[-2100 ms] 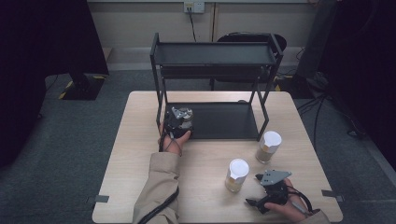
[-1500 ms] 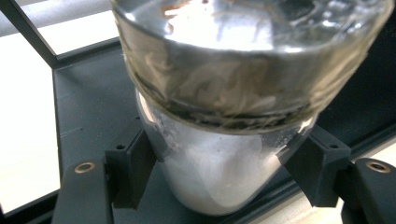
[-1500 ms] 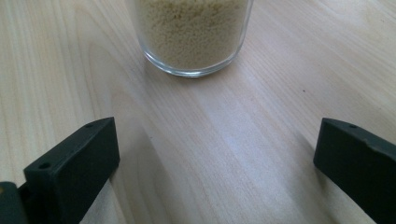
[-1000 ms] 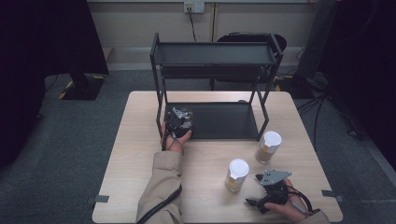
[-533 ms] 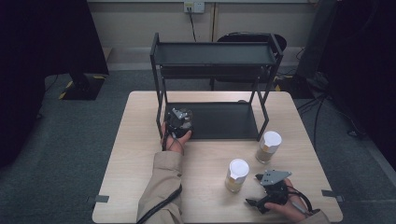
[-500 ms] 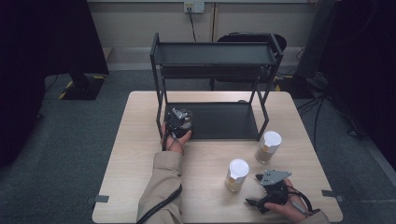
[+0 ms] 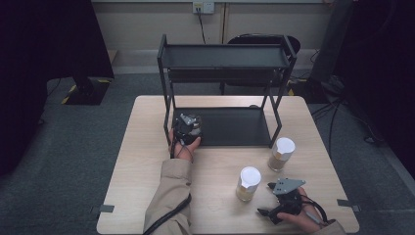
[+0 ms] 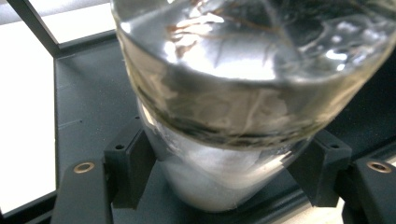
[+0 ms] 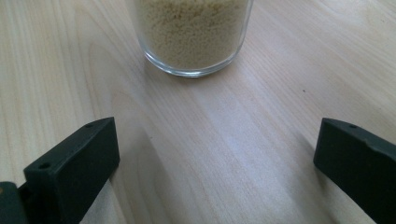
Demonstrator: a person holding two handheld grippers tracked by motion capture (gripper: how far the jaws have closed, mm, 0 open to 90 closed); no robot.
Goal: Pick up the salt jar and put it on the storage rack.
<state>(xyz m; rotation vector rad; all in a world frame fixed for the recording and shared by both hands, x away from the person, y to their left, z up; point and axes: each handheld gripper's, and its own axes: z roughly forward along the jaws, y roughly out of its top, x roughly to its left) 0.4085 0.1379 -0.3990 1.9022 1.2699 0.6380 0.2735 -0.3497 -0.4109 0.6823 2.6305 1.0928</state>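
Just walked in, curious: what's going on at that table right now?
Left claw shut on glass jar over rack's lower shelf. Right claw open, facing grain jar. Nothing between.

A light wooden table (image 7: 147,161) stands on grey carpet (image 7: 73,161). Behind it runs a pale wall (image 7: 147,24) with a white socket (image 7: 203,7) and a cable hanging down. A dark chair (image 7: 264,40) sits at the far side, and dark curtains (image 7: 44,44) flank the room.

Left gripper (image 7: 188,128) with jar (image 8: 243,93) sits marginally lower at shelf (image 7: 235,126); otherwise no visible change
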